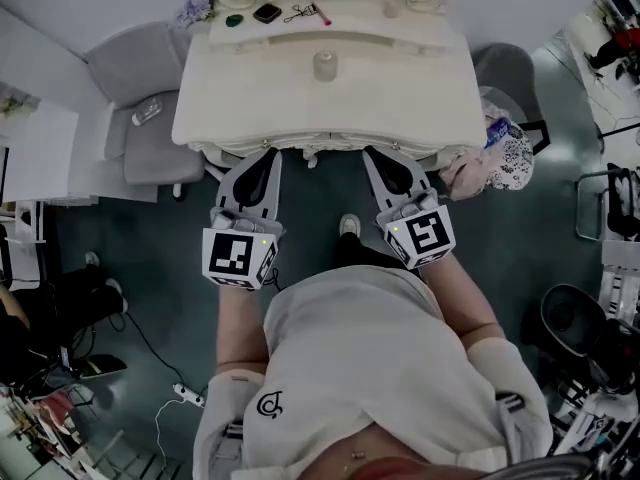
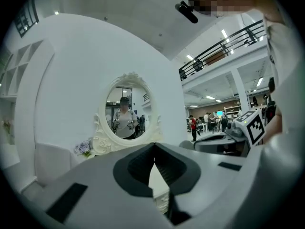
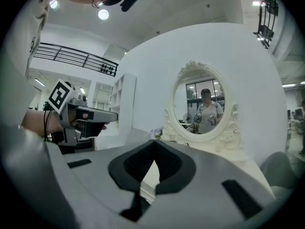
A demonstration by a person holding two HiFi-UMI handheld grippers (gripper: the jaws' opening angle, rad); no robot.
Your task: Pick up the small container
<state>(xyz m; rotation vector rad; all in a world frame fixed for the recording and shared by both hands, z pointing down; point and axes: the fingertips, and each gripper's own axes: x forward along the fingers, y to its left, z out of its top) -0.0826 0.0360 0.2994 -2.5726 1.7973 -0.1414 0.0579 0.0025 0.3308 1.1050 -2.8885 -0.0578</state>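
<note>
The small container (image 1: 323,65) is a cream-coloured lidded jar standing in the middle of the white dressing table (image 1: 250,98). Both grippers hang in front of the table's near edge, short of the jar. My left gripper (image 1: 259,161) points at the table's front left and is shut with nothing in it; its jaws meet at a point (image 2: 154,150). My right gripper (image 1: 391,163) points at the front right and is also shut and empty (image 3: 154,146). The other gripper shows at the side of each gripper view.
An oval mirror (image 2: 125,112) stands at the table's back, with purple flowers (image 1: 195,8), a green round item (image 1: 233,20), a black compact (image 1: 267,13) and an eyelash curler (image 1: 303,12) before it. A grey chair (image 1: 140,143) stands left. A floral cloth (image 1: 505,153) hangs at the right corner.
</note>
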